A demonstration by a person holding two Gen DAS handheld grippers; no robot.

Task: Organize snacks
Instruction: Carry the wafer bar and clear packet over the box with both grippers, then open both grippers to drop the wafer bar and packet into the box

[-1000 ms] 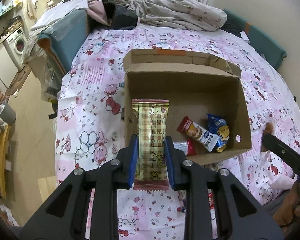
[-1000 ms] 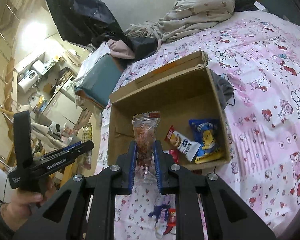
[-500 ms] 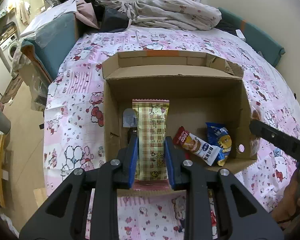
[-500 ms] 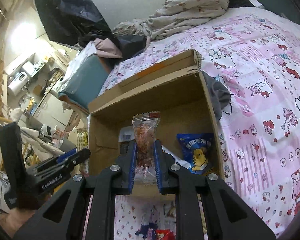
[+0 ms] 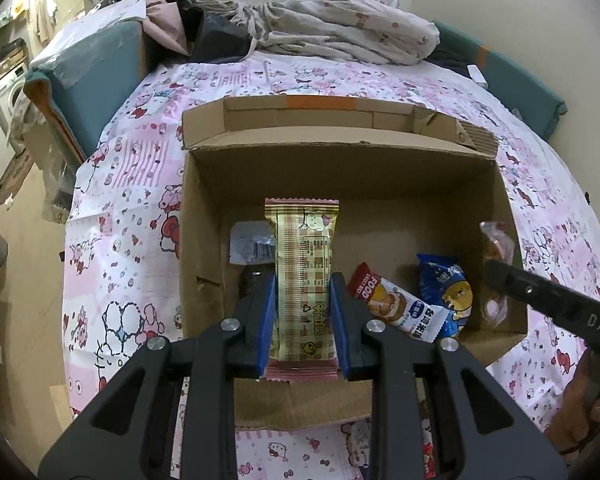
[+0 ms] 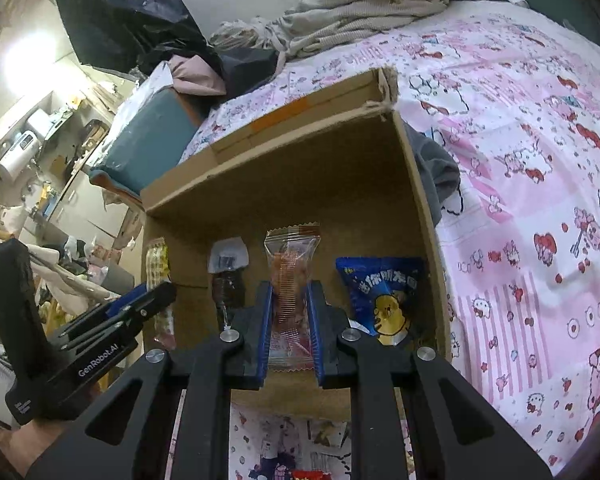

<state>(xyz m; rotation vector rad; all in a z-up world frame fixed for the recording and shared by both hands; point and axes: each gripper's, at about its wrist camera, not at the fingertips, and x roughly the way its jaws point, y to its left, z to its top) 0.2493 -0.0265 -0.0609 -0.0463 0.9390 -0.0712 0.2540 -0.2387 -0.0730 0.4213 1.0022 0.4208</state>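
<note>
Holding two snacks over the cardboard box [image 5: 204, 240] — left gripper [image 5: 302, 316] clamped on plaid bar [image 5: 302, 264], right gripper [image 6: 288, 320] on clear packet [image 6: 290, 276]. Already inside at 3 o'clock: red-white pack [image 5: 396, 306], blue bag [image 5: 444, 292]. Neither dropped yet; stray wrappers at 6 o'clock on the bed.

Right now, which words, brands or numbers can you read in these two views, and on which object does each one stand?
"GenRobot.AI": side of the left gripper, seen in the right wrist view.
"DAS", cut off by the frame edge: body of the right gripper.
"FOOD": red end of the white snack bar.
Blue chick packet: large Chinese characters, too blurred to read.
Plaid wafer pack: small print, unreadable.
Clear candy wrapper: no readable text.
</note>
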